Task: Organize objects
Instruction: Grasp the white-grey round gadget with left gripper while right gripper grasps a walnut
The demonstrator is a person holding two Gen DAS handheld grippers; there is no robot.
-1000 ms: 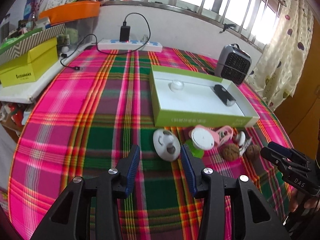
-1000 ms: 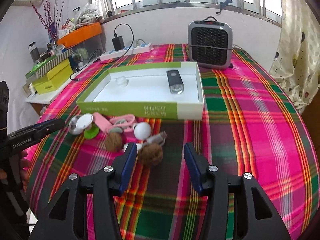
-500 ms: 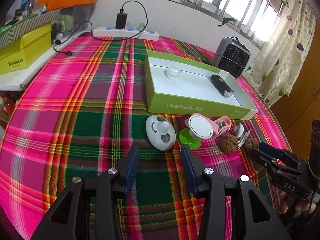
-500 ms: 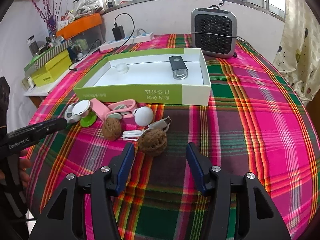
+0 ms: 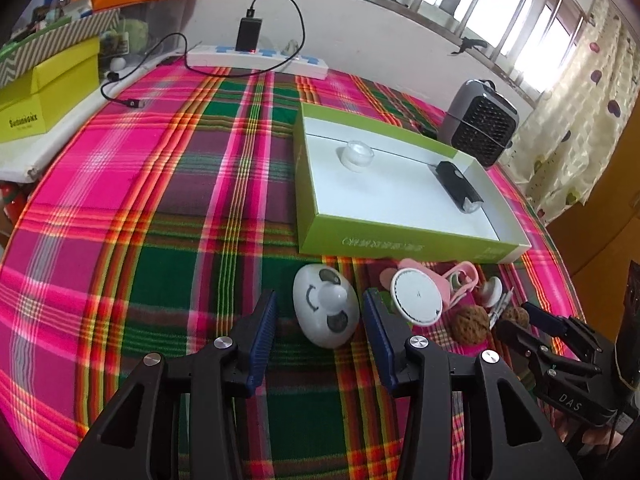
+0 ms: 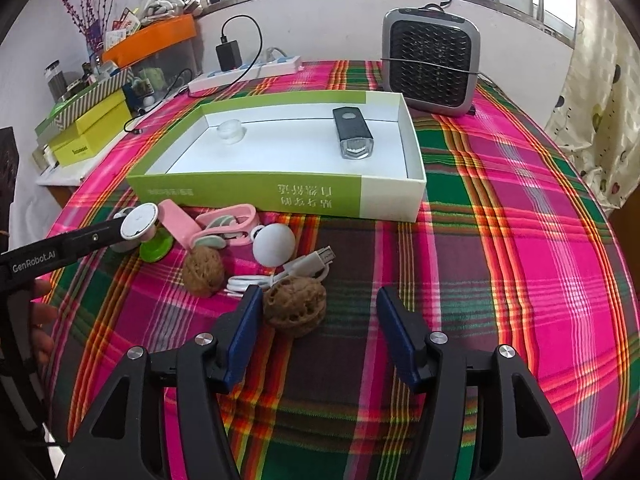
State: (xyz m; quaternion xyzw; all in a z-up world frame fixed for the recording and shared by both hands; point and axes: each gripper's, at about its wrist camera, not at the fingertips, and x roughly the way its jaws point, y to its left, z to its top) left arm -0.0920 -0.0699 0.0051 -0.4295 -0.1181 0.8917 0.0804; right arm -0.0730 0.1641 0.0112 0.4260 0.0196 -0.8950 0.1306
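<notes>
My left gripper (image 5: 320,312) is open, its fingers on either side of a white egg-shaped toy (image 5: 325,310) on the plaid cloth. My right gripper (image 6: 320,312) is open around a brown walnut (image 6: 295,307), which lies close to the left finger. A second walnut (image 6: 203,272), a white ball (image 6: 274,243), a white USB cable (image 6: 276,274), a pink clip (image 6: 224,226) and a round white disc on a green base (image 6: 140,224) lie in front of a green-and-white box (image 6: 280,196). The box holds a black bike light (image 6: 352,136) and a small clear jar (image 6: 229,131).
A grey fan heater (image 6: 430,70) stands behind the box. A white power strip (image 5: 256,60) with a black charger lies at the table's back edge. Yellow boxes (image 5: 44,92) sit on a shelf to the left. A curtain (image 5: 580,120) hangs at the right.
Both grippers have moved forward and down: the egg toy now sits between the left fingers and the walnut between the right fingers. Objects have not moved.
</notes>
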